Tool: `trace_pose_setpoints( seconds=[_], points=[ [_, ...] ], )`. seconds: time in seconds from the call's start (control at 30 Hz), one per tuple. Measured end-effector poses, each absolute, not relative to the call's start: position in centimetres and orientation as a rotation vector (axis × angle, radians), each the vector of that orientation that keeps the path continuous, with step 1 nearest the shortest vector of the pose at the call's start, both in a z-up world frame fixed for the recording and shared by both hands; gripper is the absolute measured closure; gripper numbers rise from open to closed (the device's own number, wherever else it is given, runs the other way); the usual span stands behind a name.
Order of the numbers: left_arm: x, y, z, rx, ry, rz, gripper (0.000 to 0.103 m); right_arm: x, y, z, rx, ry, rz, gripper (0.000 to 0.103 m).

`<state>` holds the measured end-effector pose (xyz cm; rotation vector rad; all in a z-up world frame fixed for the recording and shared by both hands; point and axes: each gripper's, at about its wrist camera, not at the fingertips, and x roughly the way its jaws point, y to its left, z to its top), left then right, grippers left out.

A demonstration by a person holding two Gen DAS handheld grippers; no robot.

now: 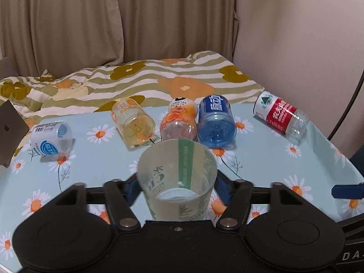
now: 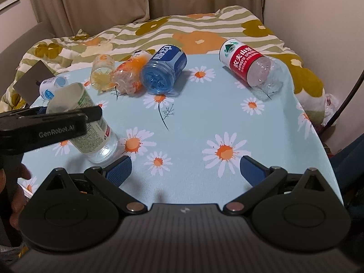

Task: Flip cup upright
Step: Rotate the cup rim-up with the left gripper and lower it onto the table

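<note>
Left tongs' pads (image 1: pixel 221 188) mostly hidden behind cup (image 1: pixel 177 177).

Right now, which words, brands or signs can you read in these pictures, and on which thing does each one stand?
"GenRobot.AI": side of the left gripper.
"NONGFU SPRING", with Chinese characters above it: red label of the lying clear bottle.
"DA", cut off by the frame edge: dark part at the lower right in the left wrist view.
Apple logo, no words: grey laptop.
Chinese characters, not transcribed: blue cup.
Too blurred to read: held cup.
</note>
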<state>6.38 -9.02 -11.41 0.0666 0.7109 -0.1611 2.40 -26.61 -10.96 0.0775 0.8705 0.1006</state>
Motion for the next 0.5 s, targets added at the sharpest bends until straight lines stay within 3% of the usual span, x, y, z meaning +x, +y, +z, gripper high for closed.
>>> trace_pose_setpoints(
  seconds=[0.07,0.33,0.5],
  points=[
    [6.3,-9.1,-11.3,0.071,0.702,-0.155,0.006,2.2,-26.7,-10.8,0.078,0.867,0.096,0.0],
    [5.7,-8.9,-9.3,0.069,0.689,-0.162,0.006,1.6,-27.0,-9.4,0.077,0.853,0.093,0.0],
    [4.7,-8.1,-6.7,0.056,0.691,-0.143,0.0,1.6,-26.6,-7.4,0.068,0.851,0.106,0.0]
  ],
)
